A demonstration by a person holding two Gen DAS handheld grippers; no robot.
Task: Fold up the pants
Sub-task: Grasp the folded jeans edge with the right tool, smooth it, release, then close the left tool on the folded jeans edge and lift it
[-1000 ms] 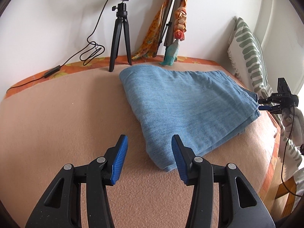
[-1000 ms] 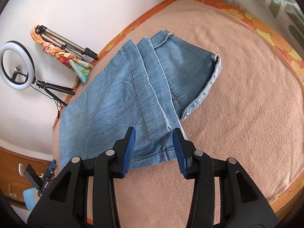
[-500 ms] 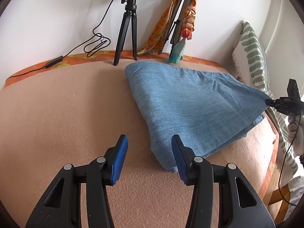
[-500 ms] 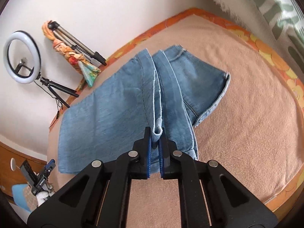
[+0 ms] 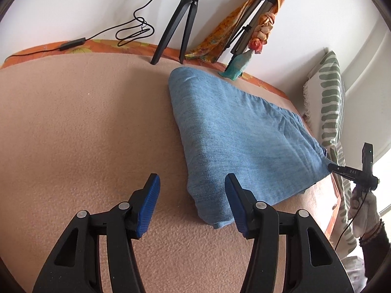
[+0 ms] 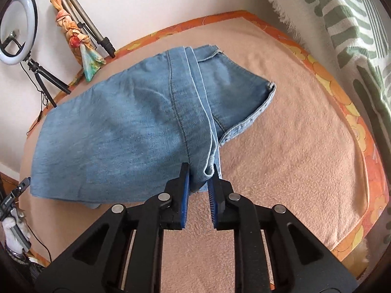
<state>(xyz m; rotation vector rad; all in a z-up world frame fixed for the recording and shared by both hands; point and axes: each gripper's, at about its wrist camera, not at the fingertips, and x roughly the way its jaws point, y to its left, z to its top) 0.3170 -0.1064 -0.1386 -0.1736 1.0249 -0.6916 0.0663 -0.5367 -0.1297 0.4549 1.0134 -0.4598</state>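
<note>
Folded blue denim pants (image 5: 239, 134) lie on a peach blanket (image 5: 73, 134). In the right wrist view a bunched corner of the pants (image 6: 122, 134), with seam and hem, sits between the blue pads of my right gripper (image 6: 200, 171). The jaws are opening, but the cloth still fills the gap and touches both pads. The left wrist view shows that corner pulled up off the blanket to the right gripper (image 5: 328, 165), held by a gloved hand (image 5: 366, 210). My left gripper (image 5: 192, 183) is open and its jaws are opening, over the near folded corner, holding nothing.
At the wall stand a ring light's black tripod (image 5: 185, 24) with a looped cable (image 5: 136, 28), and a folded tripod wrapped in an orange scarf (image 5: 254, 29). A green-striped pillow (image 5: 330, 102) leans at the right. An orange floral edge (image 6: 342, 102) borders the blanket.
The right gripper closed on the pants' corner and lifted it, tenting the cloth, then its jaws widened a little. The left gripper moved closer to the near folded corner and its jaws widened.
</note>
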